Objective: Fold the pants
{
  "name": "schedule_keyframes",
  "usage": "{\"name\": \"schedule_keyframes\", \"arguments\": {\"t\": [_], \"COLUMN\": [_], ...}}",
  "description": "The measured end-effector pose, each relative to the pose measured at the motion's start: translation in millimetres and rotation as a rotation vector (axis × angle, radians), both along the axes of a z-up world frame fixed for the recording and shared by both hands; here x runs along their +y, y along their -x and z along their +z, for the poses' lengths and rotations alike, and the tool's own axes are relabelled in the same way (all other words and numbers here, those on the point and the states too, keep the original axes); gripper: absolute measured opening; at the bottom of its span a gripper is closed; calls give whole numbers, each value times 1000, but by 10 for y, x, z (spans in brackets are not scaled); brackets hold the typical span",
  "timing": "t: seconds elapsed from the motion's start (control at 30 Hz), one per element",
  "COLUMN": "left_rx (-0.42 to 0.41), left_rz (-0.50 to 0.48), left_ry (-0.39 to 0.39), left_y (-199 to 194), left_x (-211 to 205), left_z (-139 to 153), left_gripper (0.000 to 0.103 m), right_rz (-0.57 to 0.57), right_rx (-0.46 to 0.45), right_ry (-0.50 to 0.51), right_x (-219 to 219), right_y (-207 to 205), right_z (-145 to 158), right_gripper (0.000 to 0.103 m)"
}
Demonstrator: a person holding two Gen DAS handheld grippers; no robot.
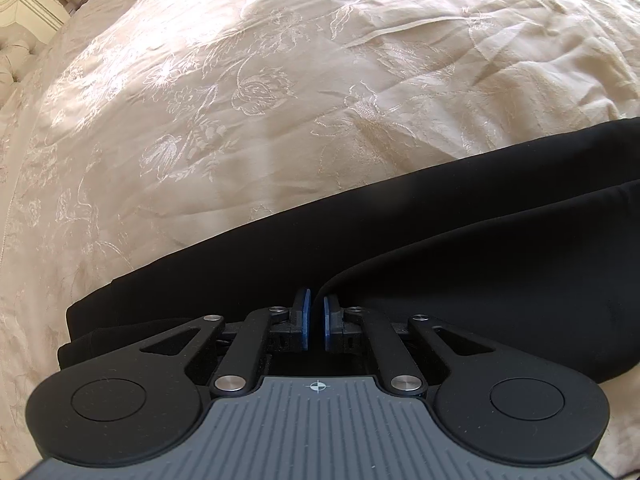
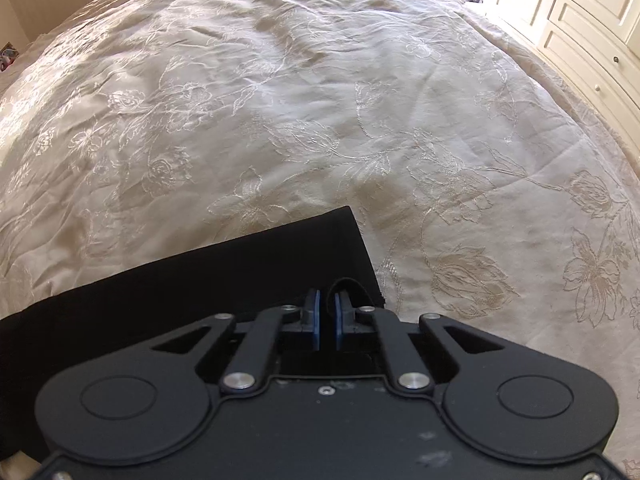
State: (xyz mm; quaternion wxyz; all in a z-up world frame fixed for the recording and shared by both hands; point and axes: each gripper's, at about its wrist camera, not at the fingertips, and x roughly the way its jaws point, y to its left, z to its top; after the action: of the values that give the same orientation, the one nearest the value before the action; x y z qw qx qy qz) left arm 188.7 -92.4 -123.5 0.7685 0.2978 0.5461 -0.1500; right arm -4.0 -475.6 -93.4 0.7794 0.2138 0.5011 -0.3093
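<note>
Left wrist view shows the black pants [image 1: 400, 240] lying along the bedspread [image 1: 280, 100], long axis running toward the right gripper [image 2: 327, 312], each end pinched in closed jaws, the left gripper [image 1: 316, 316] clenching a raised fold.

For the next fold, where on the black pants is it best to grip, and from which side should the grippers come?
Grip the black pants along the near edge, from above, one gripper toward each end. The cloth lies flat on the bedspread, so only an edge or a raised fold offers a pinch. The left gripper and the right gripper already seem closed on such folds.
</note>
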Motion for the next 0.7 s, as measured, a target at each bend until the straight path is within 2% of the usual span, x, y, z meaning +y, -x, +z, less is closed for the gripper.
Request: {"name": "schedule_keyframes", "arguments": {"t": [0.13, 0.23, 0.37, 0.5, 0.7], "left_rx": [-40, -26, -13, 7, 15], "left_rz": [3, 9, 19, -1, 8], "left_ry": [51, 73, 63, 31, 30], "left_y": [-31, -149, -267, -293, -398], "left_x": [25, 9, -36, -76, -120], "left_z": [286, 348, 247, 80, -13], "left_gripper": [6, 6, 6, 6, 6], "right_rz": [-12, -50, -60, -52, -122], "right_rx": [-61, -78, -42, 44, 64], "right_ry": [45, 54, 75, 89, 57], "right_x": [-14, -134, -238, -243, -319], "right_y": [-71, -199, -366, -409, -326], "right_z": [282, 318, 169, -64, -211], "right_gripper": [8, 8, 8, 8, 8]}}
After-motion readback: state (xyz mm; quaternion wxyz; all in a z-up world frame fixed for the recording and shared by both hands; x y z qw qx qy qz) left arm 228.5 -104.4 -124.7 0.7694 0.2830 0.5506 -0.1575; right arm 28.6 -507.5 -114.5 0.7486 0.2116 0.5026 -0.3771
